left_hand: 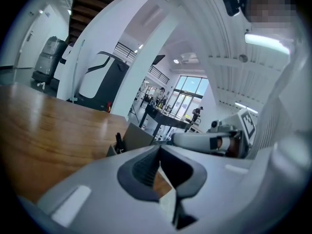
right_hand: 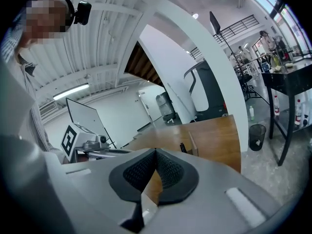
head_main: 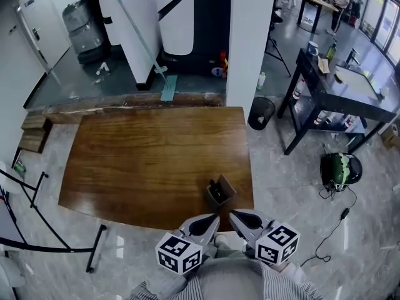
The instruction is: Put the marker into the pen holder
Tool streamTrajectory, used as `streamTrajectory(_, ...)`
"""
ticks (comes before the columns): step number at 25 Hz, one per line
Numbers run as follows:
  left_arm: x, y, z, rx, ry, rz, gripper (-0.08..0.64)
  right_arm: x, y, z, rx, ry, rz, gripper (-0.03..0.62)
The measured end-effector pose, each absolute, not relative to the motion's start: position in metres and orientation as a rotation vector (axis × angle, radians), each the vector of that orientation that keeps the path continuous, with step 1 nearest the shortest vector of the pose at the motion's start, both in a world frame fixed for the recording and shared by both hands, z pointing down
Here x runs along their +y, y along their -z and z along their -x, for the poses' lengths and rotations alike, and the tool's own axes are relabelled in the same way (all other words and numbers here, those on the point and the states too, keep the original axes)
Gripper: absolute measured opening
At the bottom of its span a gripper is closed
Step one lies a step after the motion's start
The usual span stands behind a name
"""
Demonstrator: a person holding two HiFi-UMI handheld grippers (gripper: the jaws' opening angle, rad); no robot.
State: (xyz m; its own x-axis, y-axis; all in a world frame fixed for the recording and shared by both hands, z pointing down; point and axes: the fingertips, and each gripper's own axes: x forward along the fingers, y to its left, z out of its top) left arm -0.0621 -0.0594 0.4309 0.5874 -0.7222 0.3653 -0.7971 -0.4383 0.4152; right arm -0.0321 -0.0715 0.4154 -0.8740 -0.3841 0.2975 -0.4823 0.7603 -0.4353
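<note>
2 grippers low in the head view, side by side just off the near edge of the wooden table. At left, the left gripper: closed all the way, pads meeting tip to tip, nothing between them, aimed at the table's near right corner. Just beyond it, on that corner, the pen holder, a small open box apart from both grippers. At right, the right gripper: likewise pinched fully together and empty.

From the head view alone: only a dark inside to the holder, plus striped sleeves behind the 2 marker cubes. From the left gripper view: the marker plainly standing in the holder, its dark tip above the rim, left of the jaws, with the right gripper alongside at right. From the right gripper view: the same marker seen past the closed jaws, the left gripper's cube at far left, and a black bin on the floor right of the table.
</note>
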Motion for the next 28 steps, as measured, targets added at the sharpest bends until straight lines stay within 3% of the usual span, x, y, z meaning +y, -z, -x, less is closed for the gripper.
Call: streamTrajectory(28,-0.066,-0.436,0.058,-1.162,-0.144,-2.222,0.008,-0.063,-0.433,0.033,-2.654,-0.673,-0.637,-0.002)
